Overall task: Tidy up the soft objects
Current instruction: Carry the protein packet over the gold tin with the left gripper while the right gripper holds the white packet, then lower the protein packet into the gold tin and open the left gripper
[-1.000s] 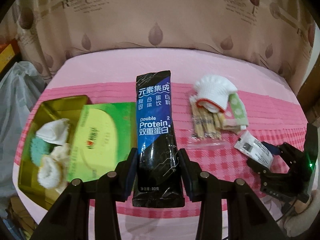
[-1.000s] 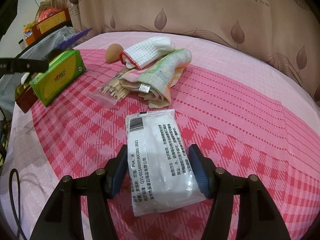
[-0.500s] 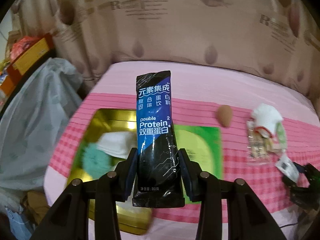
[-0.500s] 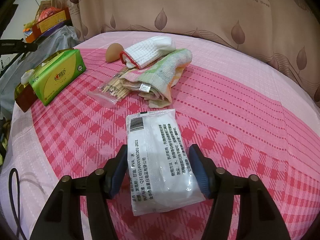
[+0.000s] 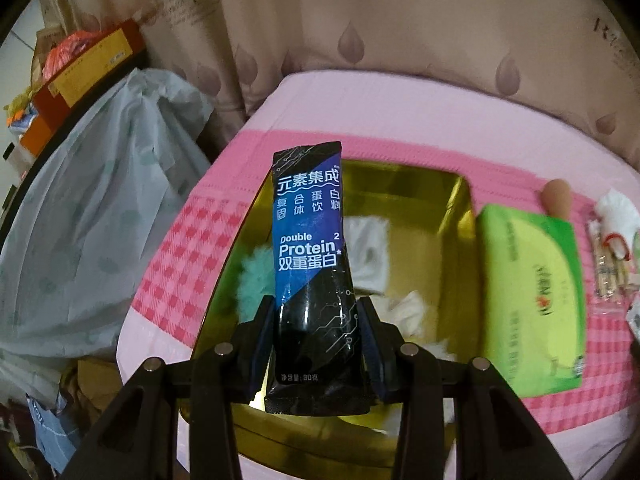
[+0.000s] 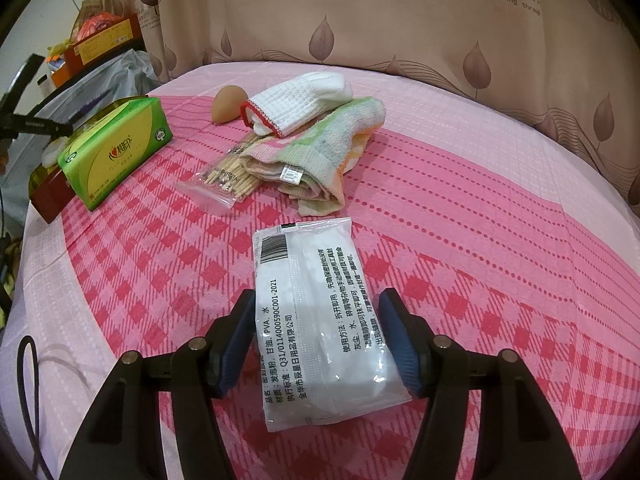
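Left hand-held gripper clamped on protein sachet, has swung left from mid-surface; sachet now hangs over gold tin holding 3 soft bits. Drop looks next. Right hand-held gripper unmoved, jaws apart around white pouch lying on surface, right pad touching.

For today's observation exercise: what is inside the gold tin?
Inside the gold tin lie a folded white cloth, a fluffy teal item and white fluffy pieces. The protein sachet and the left gripper hide its middle.
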Available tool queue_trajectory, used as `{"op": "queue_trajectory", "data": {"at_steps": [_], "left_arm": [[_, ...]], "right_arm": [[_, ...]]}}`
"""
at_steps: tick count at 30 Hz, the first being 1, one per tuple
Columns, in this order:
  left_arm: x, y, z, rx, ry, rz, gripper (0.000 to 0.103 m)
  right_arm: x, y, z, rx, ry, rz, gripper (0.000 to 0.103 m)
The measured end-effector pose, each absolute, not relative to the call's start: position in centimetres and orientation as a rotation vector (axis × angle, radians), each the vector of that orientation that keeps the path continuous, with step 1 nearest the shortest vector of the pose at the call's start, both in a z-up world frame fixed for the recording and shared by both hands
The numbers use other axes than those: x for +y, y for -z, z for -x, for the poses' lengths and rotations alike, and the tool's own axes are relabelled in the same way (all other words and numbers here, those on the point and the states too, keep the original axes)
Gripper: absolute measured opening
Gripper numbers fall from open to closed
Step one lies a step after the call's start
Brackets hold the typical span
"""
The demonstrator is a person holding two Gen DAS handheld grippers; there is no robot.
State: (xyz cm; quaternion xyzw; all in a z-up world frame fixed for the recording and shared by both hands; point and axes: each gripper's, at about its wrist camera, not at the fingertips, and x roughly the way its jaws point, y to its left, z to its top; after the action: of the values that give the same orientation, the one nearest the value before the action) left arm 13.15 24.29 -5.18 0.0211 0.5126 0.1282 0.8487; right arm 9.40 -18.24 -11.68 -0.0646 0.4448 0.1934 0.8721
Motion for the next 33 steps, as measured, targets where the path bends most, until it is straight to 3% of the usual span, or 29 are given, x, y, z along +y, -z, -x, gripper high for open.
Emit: {"op": "queue_trajectory", "data": {"at_steps": [19, 33], "left_arm": [[26.3, 8.4, -12.6, 1.121, -0.239, 0.036, 0.044], [26.4, 5.6, -10.8, 1.014, -0.228, 0.113, 0.054]], "right_arm": [[-18.2, 11.8, -9.5, 0.930, -0.401, 0.143, 0.061], [-18.1, 11.8, -9.5, 0.930, -0.401, 0.142, 0.061]]}}
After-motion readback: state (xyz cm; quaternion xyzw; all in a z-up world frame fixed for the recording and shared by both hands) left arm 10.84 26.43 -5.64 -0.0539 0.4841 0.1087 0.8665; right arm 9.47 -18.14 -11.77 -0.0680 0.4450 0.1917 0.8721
